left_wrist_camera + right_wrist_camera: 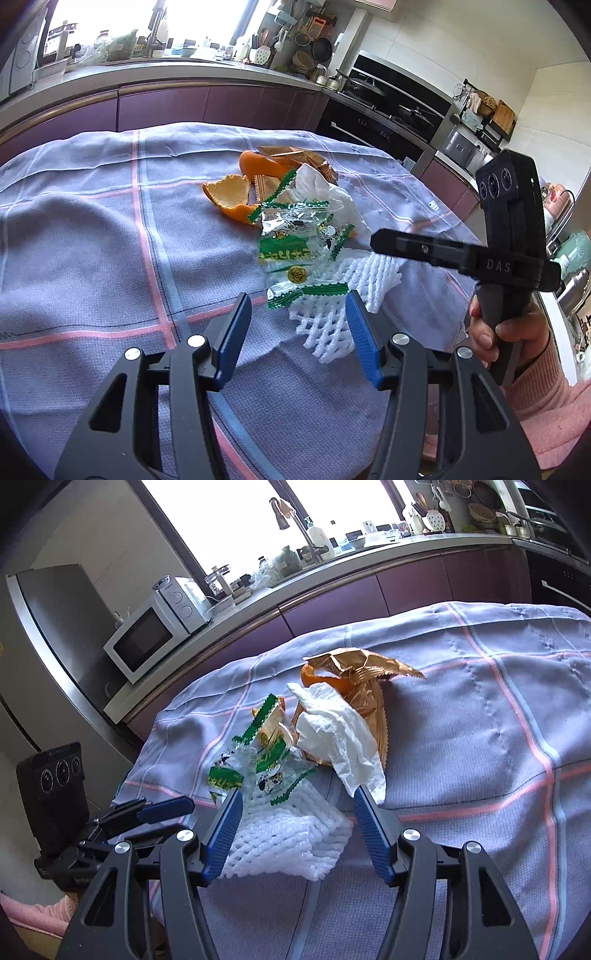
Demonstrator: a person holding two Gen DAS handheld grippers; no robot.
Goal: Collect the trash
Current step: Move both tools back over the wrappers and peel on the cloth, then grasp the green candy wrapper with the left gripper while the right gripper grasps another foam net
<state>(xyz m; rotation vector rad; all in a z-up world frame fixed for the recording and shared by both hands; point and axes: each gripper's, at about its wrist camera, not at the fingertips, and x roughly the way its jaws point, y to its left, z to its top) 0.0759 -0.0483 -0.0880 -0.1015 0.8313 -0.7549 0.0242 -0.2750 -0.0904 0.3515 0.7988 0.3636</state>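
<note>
Trash (291, 236): crinkly wrappers, curled peel, foam net (284, 834) | both hand-held grippers (297, 325) (295, 823) released

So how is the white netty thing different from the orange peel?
The foam net is white with a criss-cross mesh; the orange peel is bright orange and solid. The foam net lies nearest the grippers, while the orange peel sits at the pile's far side, curled up like a cup. Both rest on the tablecloth.
</note>
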